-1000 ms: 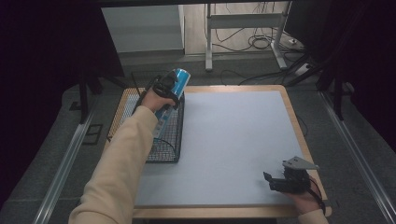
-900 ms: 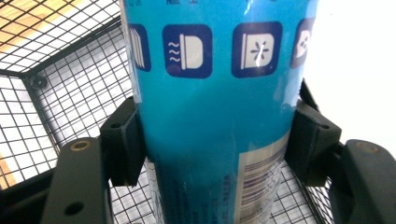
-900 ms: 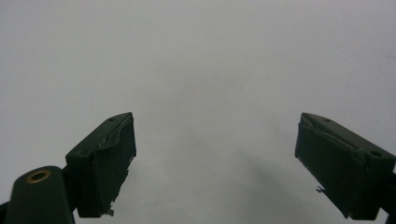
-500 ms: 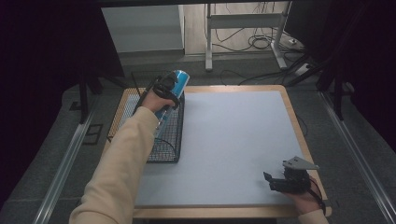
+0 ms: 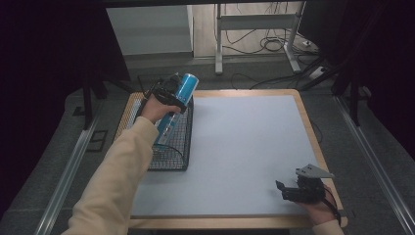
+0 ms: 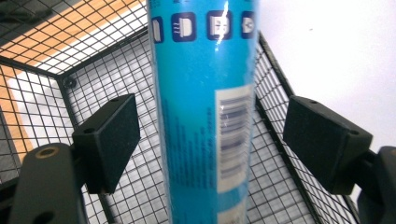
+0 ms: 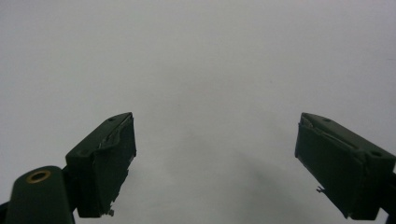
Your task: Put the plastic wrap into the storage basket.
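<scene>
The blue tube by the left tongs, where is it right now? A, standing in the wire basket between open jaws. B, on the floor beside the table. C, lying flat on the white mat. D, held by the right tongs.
A: the blue tube leans in the wire basket, with the left tongs jaws spread clear of it.

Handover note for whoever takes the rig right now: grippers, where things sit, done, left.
Left gripper: jaws have just been opening; the blue tube stands between them, with a gap to each pad, so it is released.
Right gripper: open, nothing between its jaws, over the white mat at the near right corner.
Blue tube: standing tilted in the wire basket at the table's left side, upper end leaning out past the far rim.
Done: tube placed in the basket.
Left: draw the left gripper clear, probably without nudging the tube.
</scene>
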`<state>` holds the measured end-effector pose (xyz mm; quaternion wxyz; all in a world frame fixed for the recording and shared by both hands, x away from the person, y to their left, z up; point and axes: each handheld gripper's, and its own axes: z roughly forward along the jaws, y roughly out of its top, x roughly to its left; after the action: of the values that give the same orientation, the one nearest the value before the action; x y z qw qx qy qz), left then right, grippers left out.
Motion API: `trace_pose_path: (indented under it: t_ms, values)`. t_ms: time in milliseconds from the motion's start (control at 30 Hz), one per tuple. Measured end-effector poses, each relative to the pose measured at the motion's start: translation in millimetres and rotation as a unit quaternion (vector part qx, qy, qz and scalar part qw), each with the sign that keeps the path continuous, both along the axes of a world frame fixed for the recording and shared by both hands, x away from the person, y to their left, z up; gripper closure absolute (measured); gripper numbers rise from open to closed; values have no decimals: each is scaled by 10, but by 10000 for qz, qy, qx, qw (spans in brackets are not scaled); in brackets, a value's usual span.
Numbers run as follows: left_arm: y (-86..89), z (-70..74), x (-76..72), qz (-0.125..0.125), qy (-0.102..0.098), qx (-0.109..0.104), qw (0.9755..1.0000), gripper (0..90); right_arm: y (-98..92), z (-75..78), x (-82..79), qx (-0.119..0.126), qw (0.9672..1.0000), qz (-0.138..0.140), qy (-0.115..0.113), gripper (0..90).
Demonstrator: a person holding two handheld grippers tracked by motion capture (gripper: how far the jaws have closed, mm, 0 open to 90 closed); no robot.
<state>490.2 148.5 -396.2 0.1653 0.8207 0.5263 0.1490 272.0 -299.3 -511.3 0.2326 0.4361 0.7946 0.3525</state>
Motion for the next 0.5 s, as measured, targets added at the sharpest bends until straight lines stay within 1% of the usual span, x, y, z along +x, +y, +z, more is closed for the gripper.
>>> trace_pose_path:
  t_ms: [33, 67, 100, 133, 167, 200, 233, 267, 300, 367, 467, 500]
  values:
    - [-4, 33, -63, -77, -41, -37, 10000, 184, 0, 1, 2, -2, 10000, -6, -5, 127]
    - [-1, 54, -93, -134, -62, -48, 9999, 184, 1, 2, 4, -2, 10000, -11, -4, 127]
    - [-1, 54, -93, -134, -62, -48, 9999, 185, 1, 2, 4, -2, 10000, -11, -4, 127]
    - [16, 94, -154, -171, -134, -205, 9996, 193, -1, 3, 7, 3, 10000, -35, -15, 127]
    - [24, 110, -186, -202, -164, -271, 9993, 199, -3, 4, 8, 10, 10000, -44, -22, 127]
    - [24, 110, -186, -202, -164, -271, 9993, 200, -3, 4, 8, 10, 10000, -44, -22, 127]
    - [33, 135, -251, -274, -200, -319, 9989, 200, -9, 9, 6, 37, 10000, -67, -41, 127]
    - [37, 147, -279, -329, -214, -346, 9986, 201, -10, 10, 6, 40, 10000, -72, -45, 127]
    - [37, 147, -279, -329, -214, -346, 9986, 201, -10, 10, 6, 40, 10000, -72, -45, 127]
    - [35, 174, -369, -416, -308, -487, 9975, 203, -22, 6, 8, 40, 10000, -63, -65, 127]
    - [7, 171, -435, -517, -341, -571, 9964, 202, -34, 5, 8, 48, 10000, -56, -59, 127]
    - [7, 171, -435, -517, -341, -571, 9964, 199, -34, 5, 8, 48, 10000, -56, -59, 127]
